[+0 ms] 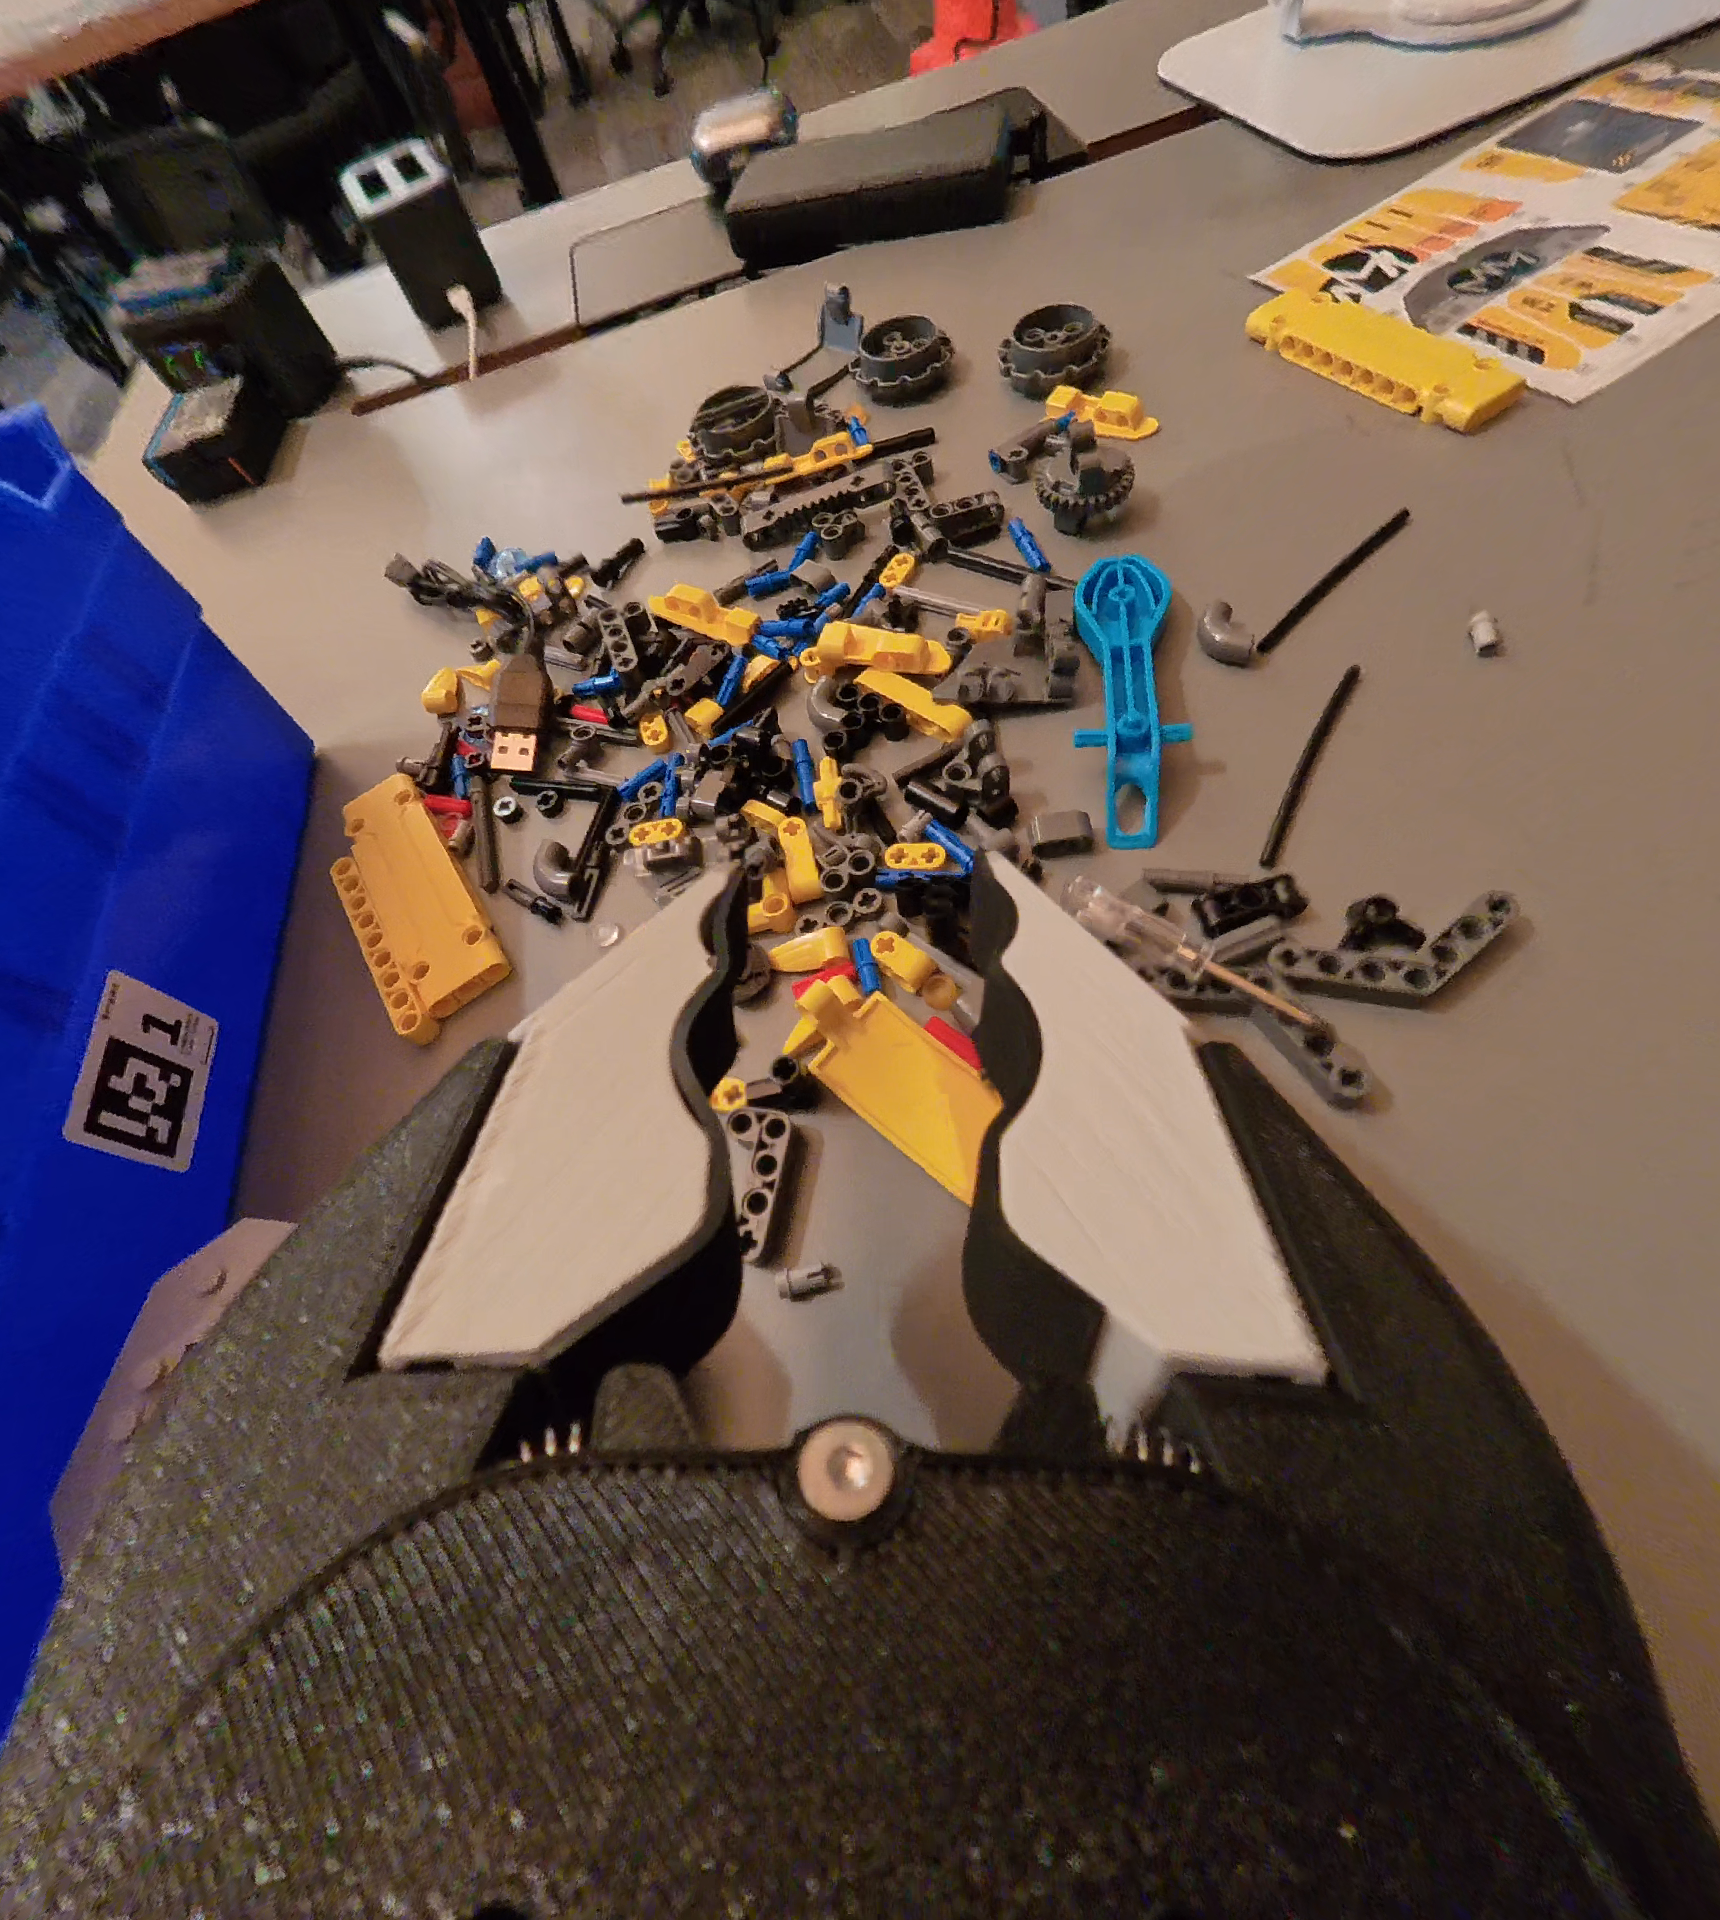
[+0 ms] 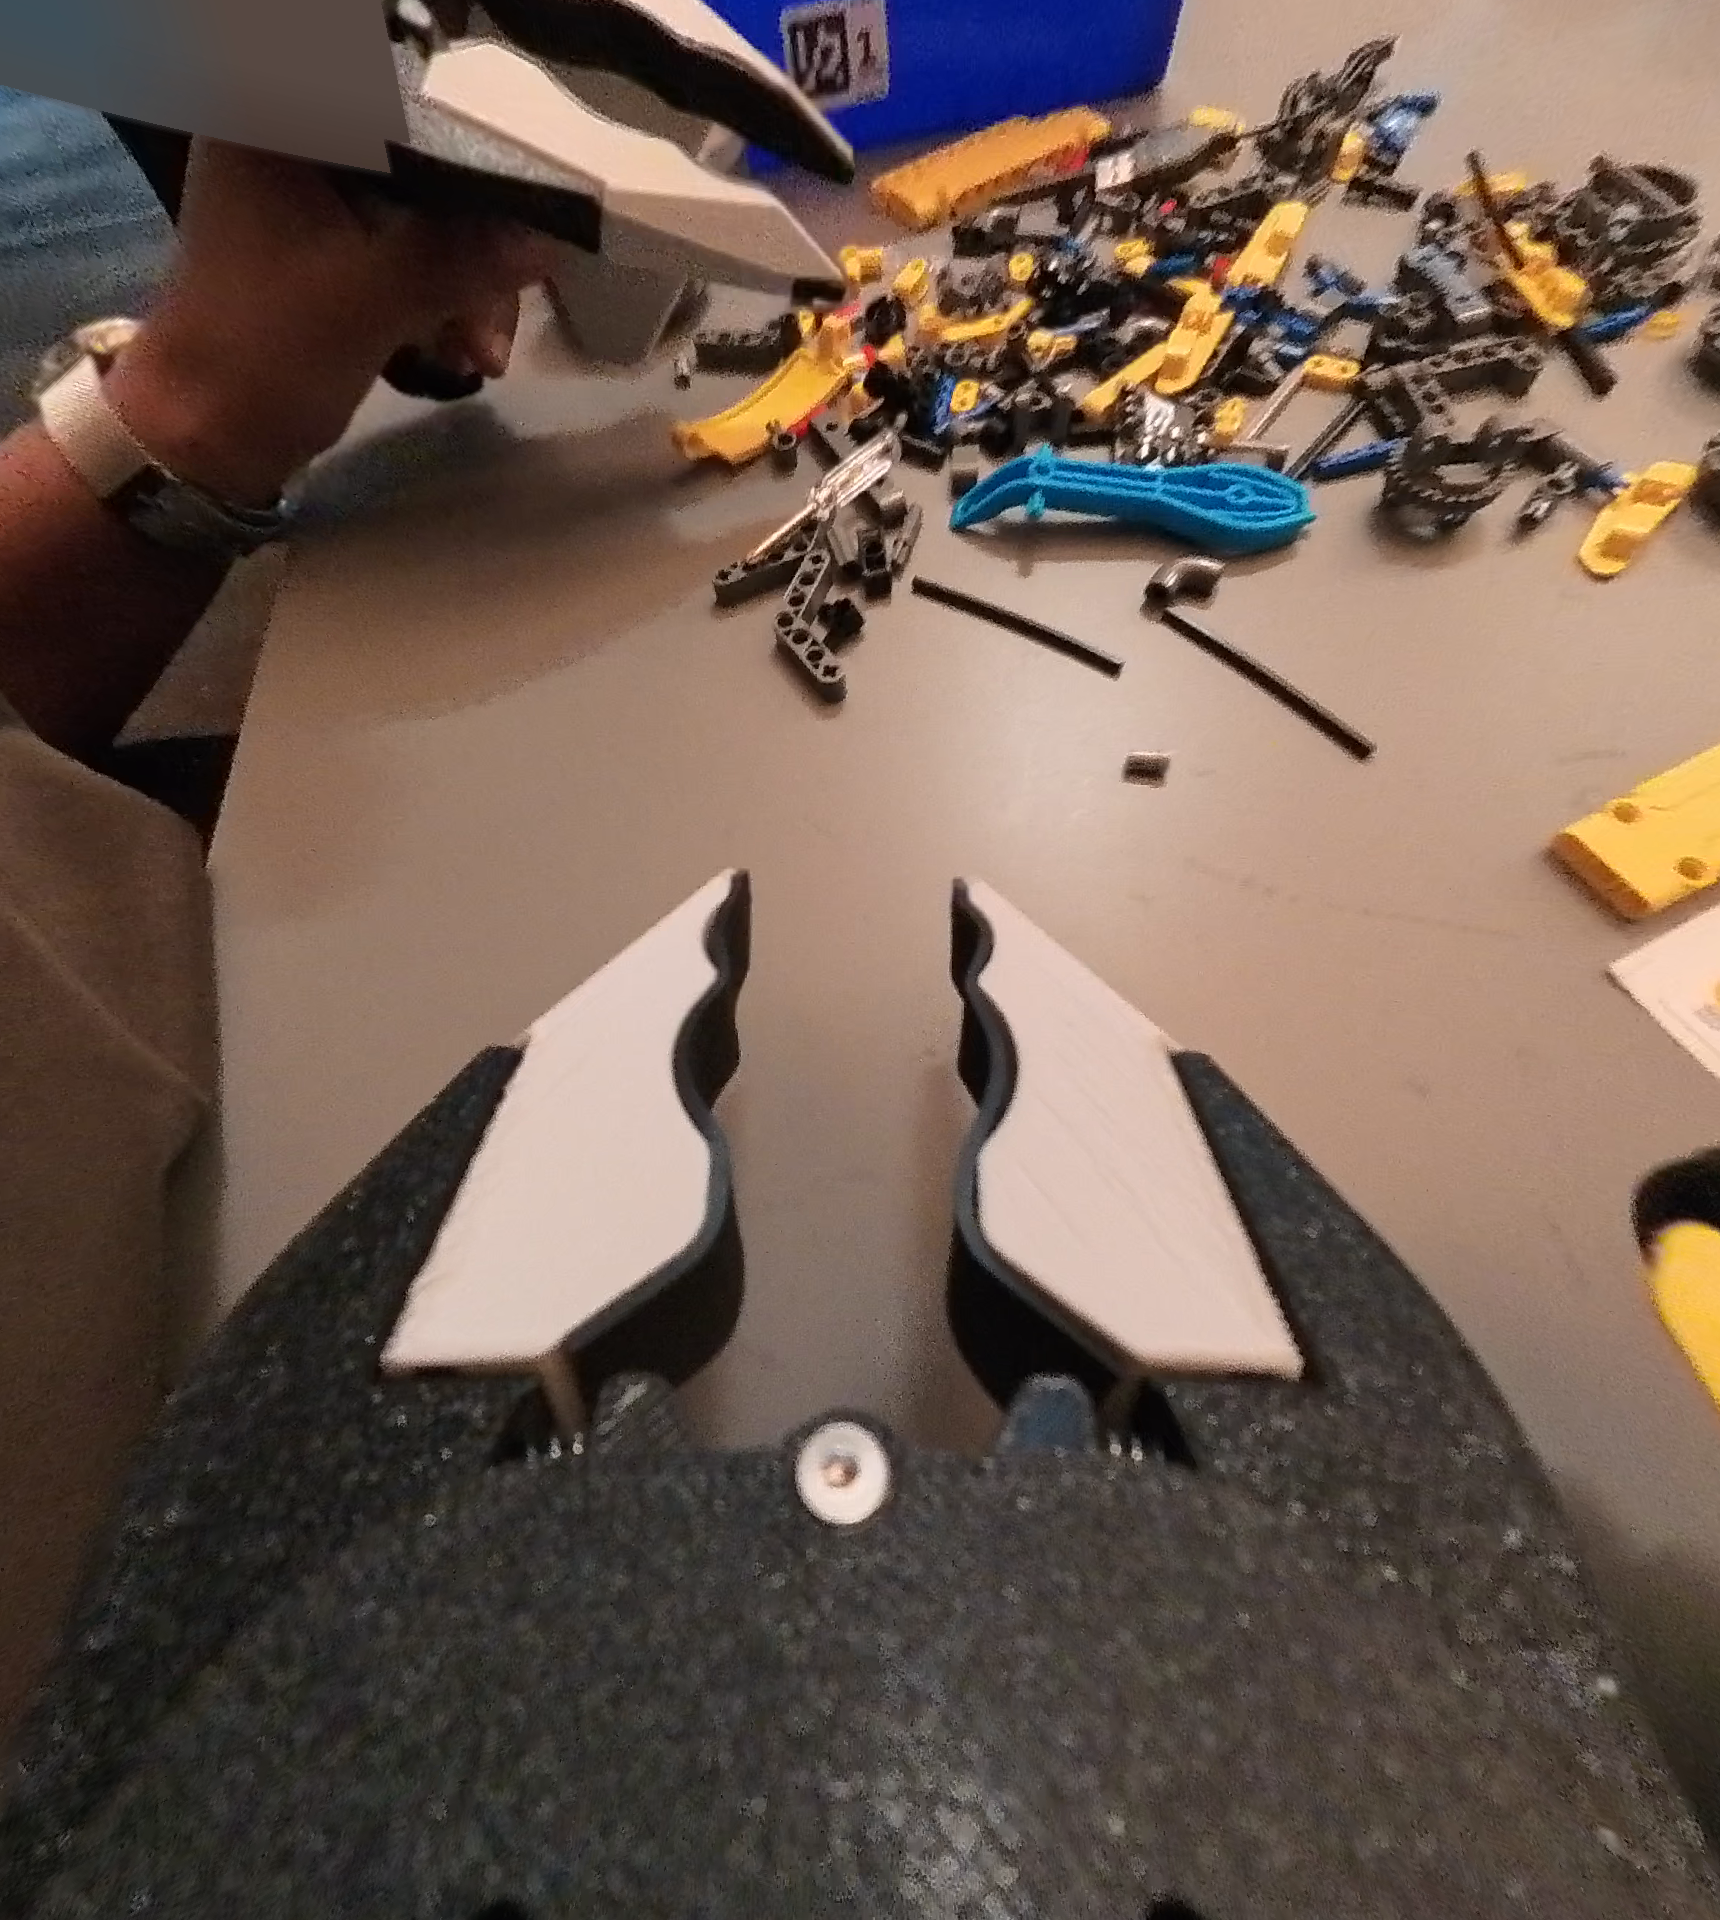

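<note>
A heap of small yellow, black, grey and blue building pieces (image 1: 783, 707) lies on the grey table (image 1: 1562, 935). My left gripper (image 1: 856, 883) is open and empty, low over the near edge of the heap, with a yellow curved panel (image 1: 897, 1070) and a black short beam (image 1: 762, 1174) between its fingers. My right gripper (image 2: 848, 883) is open and empty over bare table, short of the heap (image 2: 1199, 291). The left gripper also shows in the right wrist view (image 2: 814, 223), held by a hand with a wristwatch (image 2: 118, 436).
A blue bin (image 1: 56, 831) with a tag stands at the left. A bright blue tool (image 1: 1126, 686), black rods (image 1: 1334, 582), a grey angled beam (image 1: 1396, 966), a long yellow panel (image 1: 1386, 358), a printed sheet (image 1: 1583, 208) and black boxes (image 1: 877, 177) lie around. Tip to tip, the grippers are about 20 cm apart.
</note>
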`<action>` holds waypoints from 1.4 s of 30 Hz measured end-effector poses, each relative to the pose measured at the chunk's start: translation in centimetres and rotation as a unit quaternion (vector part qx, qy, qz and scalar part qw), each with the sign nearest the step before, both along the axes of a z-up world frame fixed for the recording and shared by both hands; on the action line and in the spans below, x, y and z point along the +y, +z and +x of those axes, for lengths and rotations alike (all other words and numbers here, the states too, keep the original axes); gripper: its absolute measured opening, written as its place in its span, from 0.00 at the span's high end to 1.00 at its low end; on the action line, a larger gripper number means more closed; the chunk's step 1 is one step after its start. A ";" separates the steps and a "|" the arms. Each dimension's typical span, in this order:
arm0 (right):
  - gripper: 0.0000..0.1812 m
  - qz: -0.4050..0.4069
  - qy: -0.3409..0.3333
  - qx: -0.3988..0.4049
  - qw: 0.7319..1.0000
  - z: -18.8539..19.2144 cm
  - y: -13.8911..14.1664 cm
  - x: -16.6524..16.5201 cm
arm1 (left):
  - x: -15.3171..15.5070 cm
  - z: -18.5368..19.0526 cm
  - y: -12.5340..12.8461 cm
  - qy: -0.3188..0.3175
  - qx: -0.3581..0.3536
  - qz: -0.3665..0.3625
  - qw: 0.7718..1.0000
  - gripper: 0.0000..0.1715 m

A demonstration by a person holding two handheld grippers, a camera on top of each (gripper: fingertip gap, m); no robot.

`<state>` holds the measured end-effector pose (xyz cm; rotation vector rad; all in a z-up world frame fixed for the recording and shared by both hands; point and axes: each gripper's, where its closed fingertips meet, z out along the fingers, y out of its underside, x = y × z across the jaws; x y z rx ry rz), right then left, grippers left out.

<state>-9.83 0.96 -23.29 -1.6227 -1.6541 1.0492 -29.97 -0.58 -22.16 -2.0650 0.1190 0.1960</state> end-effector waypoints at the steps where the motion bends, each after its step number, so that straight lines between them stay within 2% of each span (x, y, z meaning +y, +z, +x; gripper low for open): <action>1: 0.79 0.000 -0.004 0.002 1.000 0.2 0.2 0.2 | 0.3 0.1 0.5 0.002 -0.016 -0.008 1.000 0.75; 6: 0.79 0.014 -0.008 -0.012 1.000 1.5 -0.3 0.5 | 4.5 1.3 4.7 -0.052 -0.061 -0.029 0.996 0.77; 10: 0.79 0.002 0.005 -0.022 1.000 2.8 -0.8 -0.8 | 9.9 0.7 6.7 -0.096 -0.026 -0.050 0.994 0.87; 13: 0.79 0.012 0.006 -0.016 1.000 3.7 -0.7 -1.2 | 14.4 -0.8 5.1 -0.098 -0.017 -0.097 0.990 0.94; 16: 0.79 0.018 0.002 -0.014 1.000 4.4 -0.6 -1.0 | 17.2 -2.0 1.0 -0.102 -0.021 -0.201 0.974 1.00; 18: 0.80 0.021 -0.004 -0.016 1.000 4.7 -0.7 -0.7 | 17.7 -2.8 -1.3 -0.099 -0.034 -0.260 0.960 1.00; 20: 0.80 0.018 -0.009 -0.012 1.000 4.9 -0.6 -0.5 | 18.0 -2.8 -2.2 -0.103 -0.069 -0.277 0.953 1.00; 23: 0.80 -0.007 -0.012 -0.004 1.000 4.9 -0.3 -0.2 | 18.1 -2.0 -2.6 -0.118 -0.104 -0.267 0.951 0.96; 28: 0.80 -0.062 -0.012 0.004 0.998 5.0 0.0 0.2 | 18.7 -2.8 -3.2 -0.102 -0.071 -0.256 0.959 0.94; 32: 0.81 -0.085 -0.022 0.020 0.996 5.1 0.4 0.8 | 18.9 -2.3 -3.4 -0.114 -0.092 -0.258 0.955 0.94; 38: 0.82 -0.084 -0.022 0.026 0.996 5.1 0.6 0.7 | 18.2 -2.5 -4.1 -0.106 -0.100 -0.280 0.949 0.89; 42: 0.82 -0.069 -0.017 0.017 0.997 5.1 0.4 0.4 | 18.2 -2.5 -4.2 -0.106 -0.097 -0.279 0.950 0.91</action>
